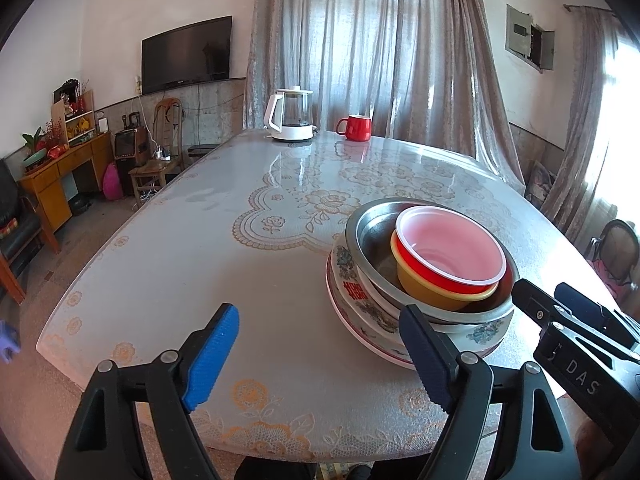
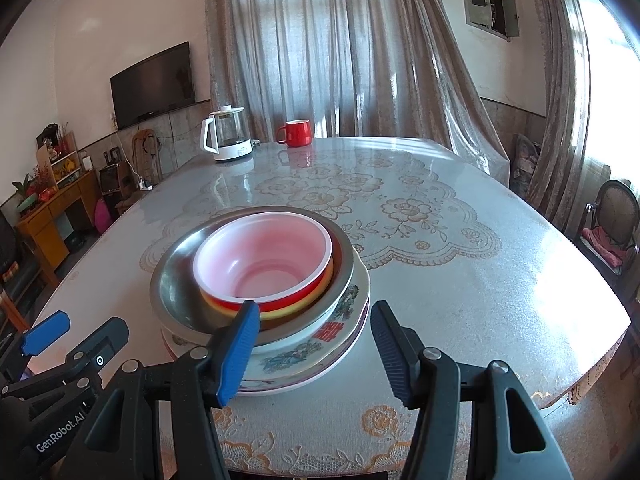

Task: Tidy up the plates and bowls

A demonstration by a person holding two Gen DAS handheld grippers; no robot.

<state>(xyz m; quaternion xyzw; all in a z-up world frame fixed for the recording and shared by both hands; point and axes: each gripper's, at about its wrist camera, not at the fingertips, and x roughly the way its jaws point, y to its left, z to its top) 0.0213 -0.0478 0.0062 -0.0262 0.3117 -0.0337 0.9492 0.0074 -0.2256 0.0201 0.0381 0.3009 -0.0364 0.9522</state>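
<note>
One stack stands on the table near its front edge. A red bowl (image 1: 448,252) (image 2: 264,256) with a white inside sits in a yellow bowl (image 1: 432,292). Both rest in a steel bowl (image 1: 372,236) (image 2: 176,280), which sits in a flower-patterned ceramic bowl (image 1: 348,276) (image 2: 320,332) on a plate (image 1: 360,332) (image 2: 280,384). My left gripper (image 1: 320,316) (image 2: 86,326) is open just left of the stack, nothing between its fingers. My right gripper (image 2: 315,308) (image 1: 542,290) is open in front of the stack's right side, touching nothing that I can see.
The table (image 1: 180,260) has a lace-patterned cover under a glossy sheet. A white kettle (image 1: 290,114) and a red mug (image 1: 356,127) stand at its far edge. A chair (image 2: 616,216) is off the right side; cabinets and a stool line the left wall.
</note>
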